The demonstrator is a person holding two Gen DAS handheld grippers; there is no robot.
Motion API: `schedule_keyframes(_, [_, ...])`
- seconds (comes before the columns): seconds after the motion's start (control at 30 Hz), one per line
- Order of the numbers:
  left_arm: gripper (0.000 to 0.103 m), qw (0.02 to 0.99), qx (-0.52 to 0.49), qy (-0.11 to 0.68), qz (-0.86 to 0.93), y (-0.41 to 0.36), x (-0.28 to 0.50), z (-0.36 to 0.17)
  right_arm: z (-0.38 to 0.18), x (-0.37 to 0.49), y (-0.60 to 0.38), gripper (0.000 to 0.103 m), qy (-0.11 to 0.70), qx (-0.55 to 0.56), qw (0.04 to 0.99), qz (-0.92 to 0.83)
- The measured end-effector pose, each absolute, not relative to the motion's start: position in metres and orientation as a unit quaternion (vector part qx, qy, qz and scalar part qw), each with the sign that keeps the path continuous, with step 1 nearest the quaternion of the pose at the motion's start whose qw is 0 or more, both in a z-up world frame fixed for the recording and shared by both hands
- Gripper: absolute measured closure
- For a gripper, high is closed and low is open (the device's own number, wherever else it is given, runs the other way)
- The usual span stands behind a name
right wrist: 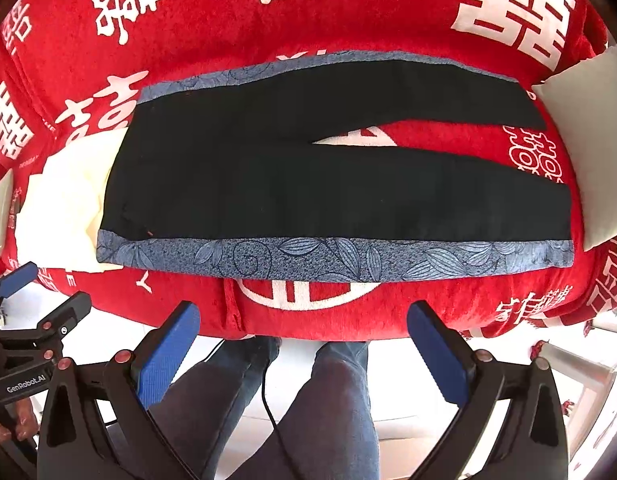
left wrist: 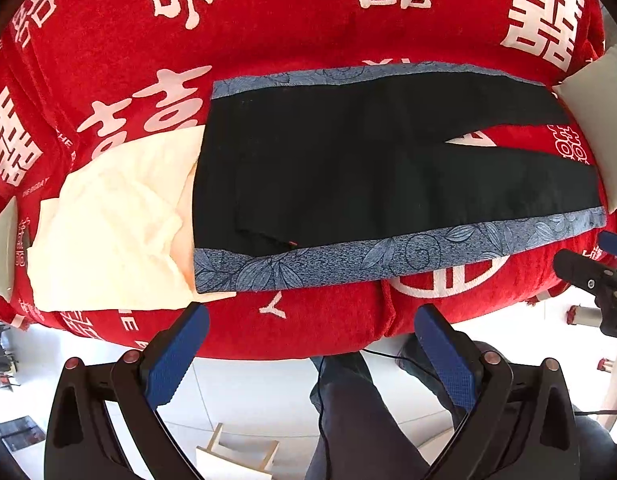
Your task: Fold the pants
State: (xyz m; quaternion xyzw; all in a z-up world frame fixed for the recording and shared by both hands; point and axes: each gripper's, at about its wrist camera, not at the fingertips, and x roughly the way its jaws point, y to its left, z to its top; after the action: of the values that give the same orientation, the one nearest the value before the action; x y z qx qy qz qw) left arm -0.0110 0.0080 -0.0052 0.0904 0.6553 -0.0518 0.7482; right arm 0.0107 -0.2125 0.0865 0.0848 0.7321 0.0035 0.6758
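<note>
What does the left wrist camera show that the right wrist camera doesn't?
Only the left wrist view shows a pale wooden frame on the floor, and the right gripper at its right edge.

Only the right wrist view shows the left gripper at its left edge, with a "GenRobot.AI" label on its body, and both of the person's knees.

Both show the black pants with blue floral side stripes, spread flat on the red blanket, a cream cloth beside the waistband, and open jaws.

Black pants (right wrist: 292, 184) with blue floral side stripes lie flat, unfolded.
</note>
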Motion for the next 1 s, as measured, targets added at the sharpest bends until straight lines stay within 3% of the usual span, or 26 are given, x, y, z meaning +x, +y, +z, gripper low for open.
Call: schedule_keyframes(1.0, [0.000,0.739,0.083,0.668,-0.031,0.0179,-0.0127,-0.0139,0.0795,0.0129,-0.2142,0.000,0.737,0.082,0.670,-0.014])
